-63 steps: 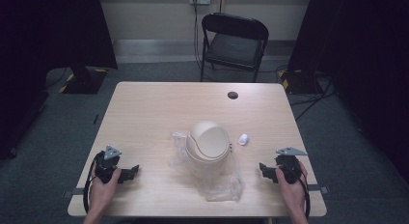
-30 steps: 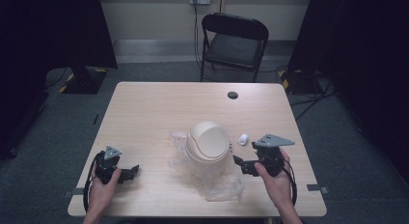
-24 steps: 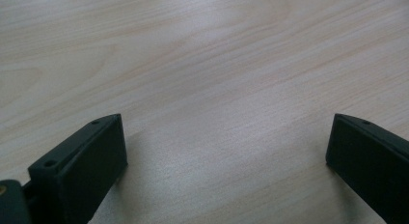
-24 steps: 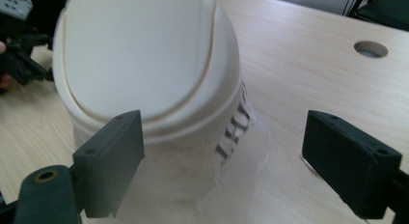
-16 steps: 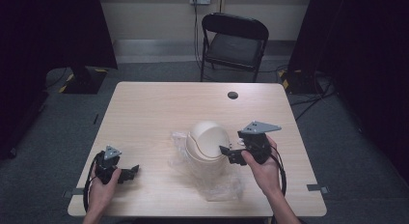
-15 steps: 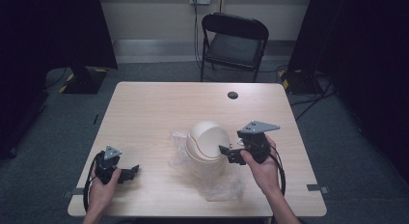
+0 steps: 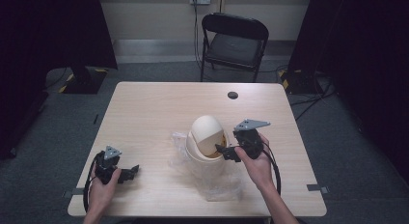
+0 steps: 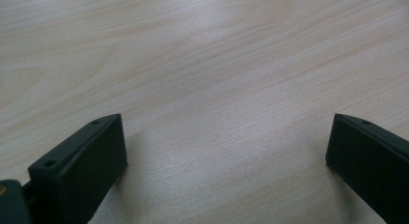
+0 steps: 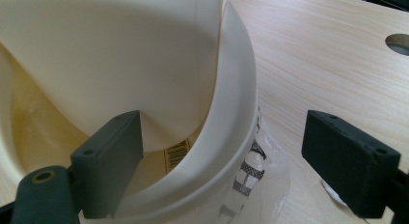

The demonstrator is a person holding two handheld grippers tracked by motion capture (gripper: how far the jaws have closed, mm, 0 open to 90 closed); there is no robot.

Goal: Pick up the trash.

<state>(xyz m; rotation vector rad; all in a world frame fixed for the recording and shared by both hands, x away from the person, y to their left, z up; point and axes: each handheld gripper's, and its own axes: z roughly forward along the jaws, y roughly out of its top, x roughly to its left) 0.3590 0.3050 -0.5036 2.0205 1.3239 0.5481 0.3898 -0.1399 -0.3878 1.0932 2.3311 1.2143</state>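
A cream bin with a domed swing lid stands mid-table on a clear plastic bag. My right gripper is open at the bin's right side. In the right gripper view, my right gripper straddles the bin's rim: one jaw sits inside the opening against the tilted lid, the other outside over the table. A barcode label shows inside. My left gripper rests open at the table's front left. Bare wood lies between the jaws of my left gripper.
A round black hole sits near the table's far edge and appears again as the hole. A black folding chair stands behind the table. Cables trail from both grippers toward the front edge.
My right gripper has moved from the front right of the table leftward to the bin and now straddles its rim; the lid has tilted inward. The left gripper has not moved.
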